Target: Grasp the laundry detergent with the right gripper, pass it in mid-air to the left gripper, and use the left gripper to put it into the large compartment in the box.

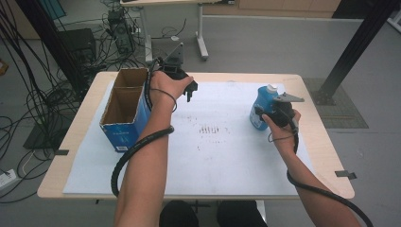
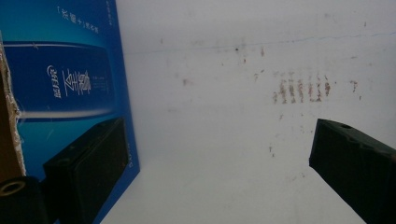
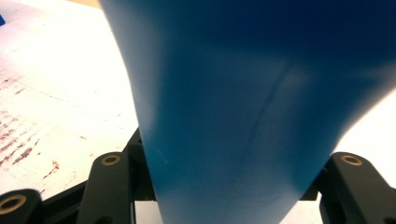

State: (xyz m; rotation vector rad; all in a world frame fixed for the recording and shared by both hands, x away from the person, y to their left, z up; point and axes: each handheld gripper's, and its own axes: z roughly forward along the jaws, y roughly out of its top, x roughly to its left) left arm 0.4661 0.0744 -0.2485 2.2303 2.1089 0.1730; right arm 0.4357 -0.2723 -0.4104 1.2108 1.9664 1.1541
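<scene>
A blue pouch with a white cap (image 1: 263, 105) stands upright at the right of the white mat (image 1: 222, 156). My right gripper (image 1: 265, 113) is shut on it; in the right gripper view the blue pouch (image 3: 243, 107) sits squeezed between the two black jaws. A blue cardboard box (image 1: 124, 111), open at the top, stands at the left of the mat. My left gripper (image 1: 190, 90) hovers just right of the box with its jaws wide open and nothing between them; the left gripper view shows the box's printed blue side (image 2: 65, 84) by the left jaw.
The mat (image 2: 224, 116) carries brown smudges at its middle (image 1: 213, 130). The wooden table's edge (image 1: 326, 142) runs close to the right hand. Cables, a black frame post (image 1: 354, 47) and another table's legs stand on the floor behind.
</scene>
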